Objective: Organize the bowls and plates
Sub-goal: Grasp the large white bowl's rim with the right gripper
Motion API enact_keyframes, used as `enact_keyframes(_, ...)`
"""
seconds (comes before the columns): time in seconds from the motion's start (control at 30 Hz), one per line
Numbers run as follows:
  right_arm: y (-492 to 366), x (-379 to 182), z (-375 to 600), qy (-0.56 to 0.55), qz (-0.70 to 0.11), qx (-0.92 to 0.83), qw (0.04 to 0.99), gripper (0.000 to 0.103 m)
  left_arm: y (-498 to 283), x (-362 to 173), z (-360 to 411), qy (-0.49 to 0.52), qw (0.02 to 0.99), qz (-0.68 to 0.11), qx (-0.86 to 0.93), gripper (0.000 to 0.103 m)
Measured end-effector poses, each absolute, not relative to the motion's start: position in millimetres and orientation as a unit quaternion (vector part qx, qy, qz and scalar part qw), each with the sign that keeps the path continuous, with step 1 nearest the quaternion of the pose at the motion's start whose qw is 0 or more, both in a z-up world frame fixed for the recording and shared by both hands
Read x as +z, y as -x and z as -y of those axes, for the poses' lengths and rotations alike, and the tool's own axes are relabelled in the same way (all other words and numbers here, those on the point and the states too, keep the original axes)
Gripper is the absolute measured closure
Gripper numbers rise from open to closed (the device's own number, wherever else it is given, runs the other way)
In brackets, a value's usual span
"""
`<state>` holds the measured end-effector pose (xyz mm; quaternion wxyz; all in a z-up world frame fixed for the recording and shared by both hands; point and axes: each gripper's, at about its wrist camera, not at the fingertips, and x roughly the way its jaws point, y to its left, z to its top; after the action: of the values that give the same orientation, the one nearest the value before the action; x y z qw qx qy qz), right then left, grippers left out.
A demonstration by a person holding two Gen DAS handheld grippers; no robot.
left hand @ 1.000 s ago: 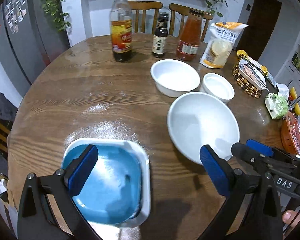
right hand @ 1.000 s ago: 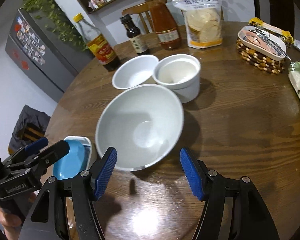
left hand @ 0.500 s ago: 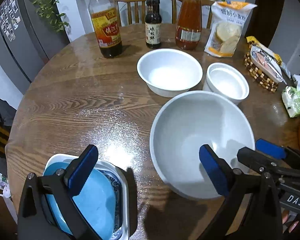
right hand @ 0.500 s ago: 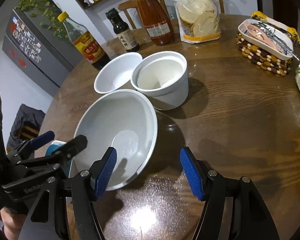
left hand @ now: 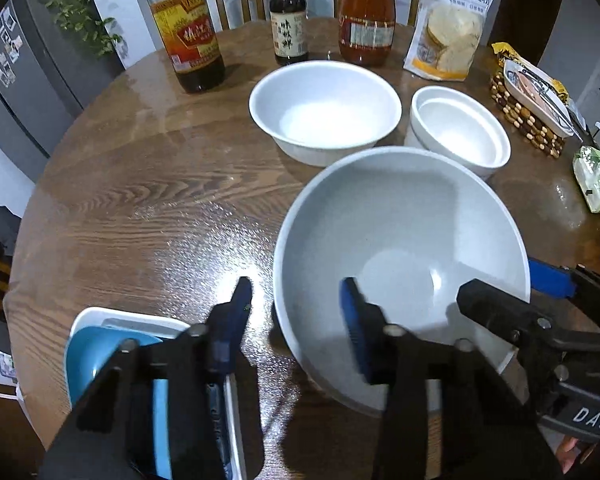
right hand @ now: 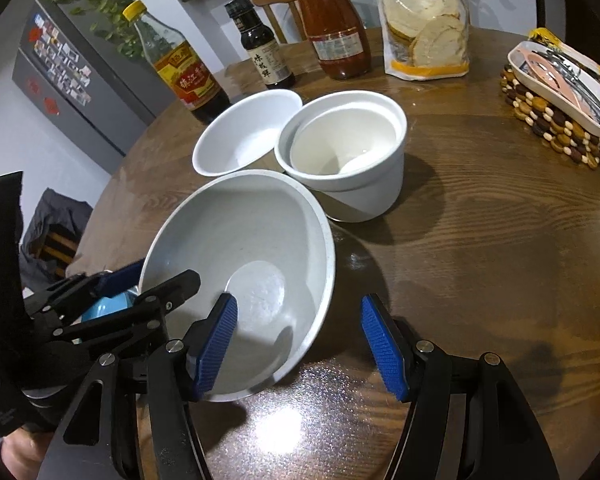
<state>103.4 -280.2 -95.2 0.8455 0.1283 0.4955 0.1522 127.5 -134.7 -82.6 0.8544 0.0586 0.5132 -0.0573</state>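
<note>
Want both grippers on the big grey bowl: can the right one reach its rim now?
Likely yes. The right gripper is open with the grey bowl's near rim between its fingers, nothing intervening. The left gripper straddles the rim beside it, close but apart.

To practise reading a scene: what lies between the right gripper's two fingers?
In the right wrist view, the near rim of the large grey bowl sits between the right gripper fingers, left pad inside the bowl, right pad outside over the table.
</note>
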Motion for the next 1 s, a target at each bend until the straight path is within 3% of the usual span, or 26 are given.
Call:
enact_keyframes(0.07, -104, -96, 280, -0.130, -0.497, 0.154, 0.844, 0.038, -128, -85, 135, -0.054, 0.852, -0.518, -0.057, 0.066)
enact_keyframes(0.23, -107, -99, 278, -0.131, -0.503, 0.167, 0.838, 0.061, -129, -88, 135, -0.043, 0.849, -0.523, -0.063, 0.077)
enact_keyframes(0.37, -107, -99, 278, -0.130, -0.503, 0.169, 0.838, 0.065, -130, -88, 138, -0.044, 0.850, -0.522, -0.063, 0.080)
enact_keyframes(0.5, -105, -100, 279, -0.128, -0.504, 0.165, 0.838, 0.076, -131, -87, 136, -0.039, 0.850, -0.522, -0.061, 0.080)
enact_keyframes(1.0, -89, -76, 278, -0.117, -0.481, 0.158, 0.854, 0.076, -115, -65, 135, -0.039, 0.867, -0.492, -0.063, 0.081)
